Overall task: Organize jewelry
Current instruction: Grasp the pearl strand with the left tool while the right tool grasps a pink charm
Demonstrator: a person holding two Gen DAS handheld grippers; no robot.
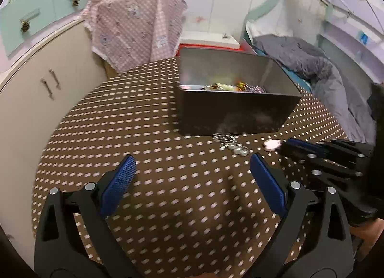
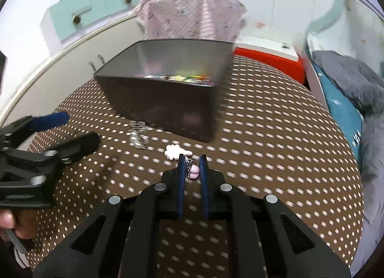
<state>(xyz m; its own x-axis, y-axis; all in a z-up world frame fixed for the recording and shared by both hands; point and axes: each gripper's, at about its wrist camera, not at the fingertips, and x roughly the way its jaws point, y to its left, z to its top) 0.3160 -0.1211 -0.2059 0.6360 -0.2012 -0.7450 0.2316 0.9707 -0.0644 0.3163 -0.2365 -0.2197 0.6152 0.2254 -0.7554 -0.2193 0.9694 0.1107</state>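
A dark metal box point(image 1: 230, 114) point(image 2: 168, 100) with colourful jewelry inside point(image 1: 230, 86) stands on the brown dotted table point(image 1: 144, 133). A silver pearl bracelet point(image 1: 230, 144) point(image 2: 138, 136) lies on the cloth just in front of the box. My right gripper point(image 2: 192, 159) is shut on a pink charm piece point(image 2: 193, 169), whose pale pink end point(image 2: 176, 151) sticks out ahead; it shows in the left wrist view point(image 1: 272, 144) too. My left gripper point(image 1: 192, 165) is open and empty, above the cloth short of the bracelet.
A pink patterned cloth point(image 1: 136, 28) drapes over something behind the table. A cream cabinet point(image 1: 36, 100) stands at the left, a red and white box point(image 2: 271, 59) behind, and a bed with grey bedding point(image 1: 324, 73) at the right.
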